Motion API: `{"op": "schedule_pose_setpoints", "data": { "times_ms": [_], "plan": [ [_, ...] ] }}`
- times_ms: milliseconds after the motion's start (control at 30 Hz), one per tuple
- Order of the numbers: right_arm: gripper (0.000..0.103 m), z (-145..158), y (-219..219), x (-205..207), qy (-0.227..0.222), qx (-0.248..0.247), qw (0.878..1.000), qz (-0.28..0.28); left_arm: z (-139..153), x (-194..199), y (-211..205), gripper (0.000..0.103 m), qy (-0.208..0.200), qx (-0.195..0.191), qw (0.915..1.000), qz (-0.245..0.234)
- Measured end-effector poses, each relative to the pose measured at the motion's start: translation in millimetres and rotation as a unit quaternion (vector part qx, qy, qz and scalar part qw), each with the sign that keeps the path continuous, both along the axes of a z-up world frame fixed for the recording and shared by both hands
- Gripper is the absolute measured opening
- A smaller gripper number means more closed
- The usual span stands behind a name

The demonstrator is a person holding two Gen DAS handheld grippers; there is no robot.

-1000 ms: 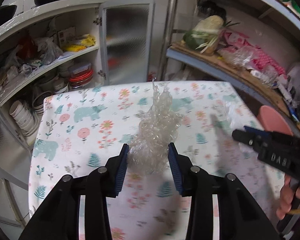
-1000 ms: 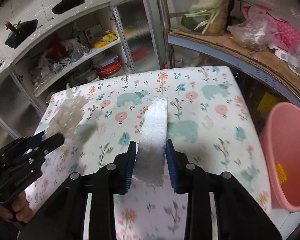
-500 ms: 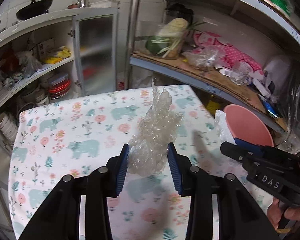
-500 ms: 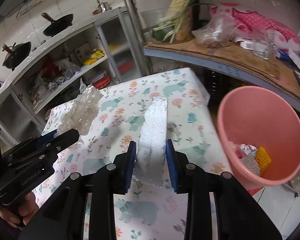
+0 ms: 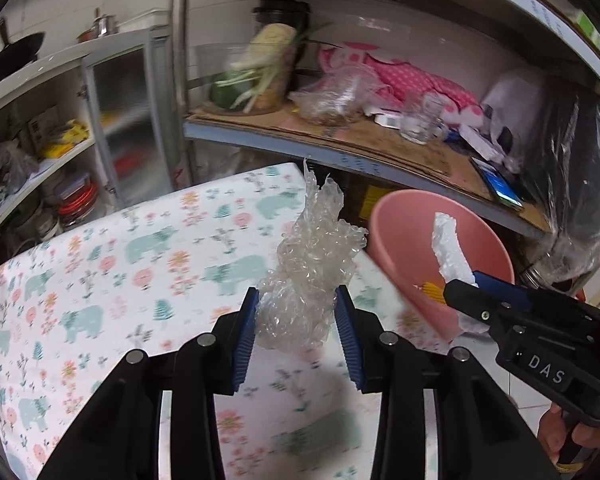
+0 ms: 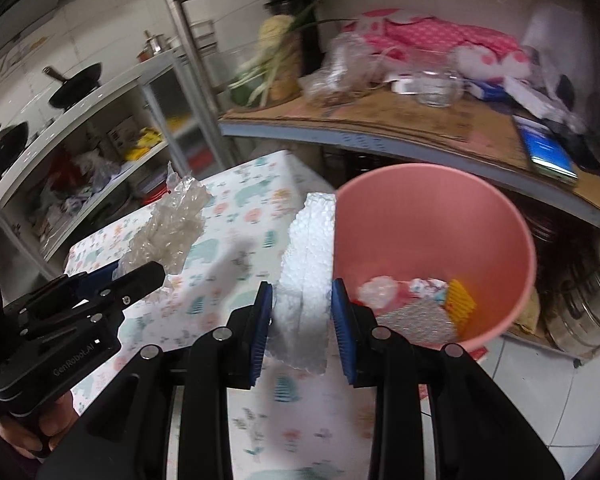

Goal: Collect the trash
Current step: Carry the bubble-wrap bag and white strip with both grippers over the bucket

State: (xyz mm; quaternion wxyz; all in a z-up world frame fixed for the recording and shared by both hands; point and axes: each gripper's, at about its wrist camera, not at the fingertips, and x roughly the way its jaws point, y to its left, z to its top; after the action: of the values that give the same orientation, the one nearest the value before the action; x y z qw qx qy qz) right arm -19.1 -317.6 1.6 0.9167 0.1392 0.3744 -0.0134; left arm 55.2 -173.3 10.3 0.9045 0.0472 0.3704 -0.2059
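Note:
My left gripper (image 5: 296, 328) is shut on a crumpled wad of clear plastic wrap (image 5: 308, 272), held above the floral tablecloth (image 5: 120, 264). My right gripper (image 6: 302, 320) is shut on a white foam strip (image 6: 306, 276), held above the table's right edge beside the pink bin (image 6: 432, 216). The bin holds several bits of trash (image 6: 420, 300). In the left wrist view the right gripper (image 5: 480, 296) holds the foam strip (image 5: 450, 248) in front of the pink bin (image 5: 404, 216). In the right wrist view the left gripper (image 6: 136, 272) carries the plastic wrap (image 6: 172, 228).
A metal shelf (image 5: 340, 144) behind the bin carries vegetables, bags, a glass jar and a phone. An open cupboard (image 5: 40, 128) with dishes and pans stands at the left. Steel pots (image 6: 588, 312) sit low at the right on a tiled floor.
Both grippers have swung right with their loads, from over the table's middle toward the pink bin. The bin now fills much of the right wrist view.

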Motion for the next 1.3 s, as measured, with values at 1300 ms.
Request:
{"op": "schedule_pose_setpoints", "data": {
  "times_ms": [1300],
  "plan": [
    [0.031,-25,-111,0,0.025,0.012,0.995,-0.100,-29,13,-165,0.037,0.031,0.058,0.9911,-0.116]
  ]
}}
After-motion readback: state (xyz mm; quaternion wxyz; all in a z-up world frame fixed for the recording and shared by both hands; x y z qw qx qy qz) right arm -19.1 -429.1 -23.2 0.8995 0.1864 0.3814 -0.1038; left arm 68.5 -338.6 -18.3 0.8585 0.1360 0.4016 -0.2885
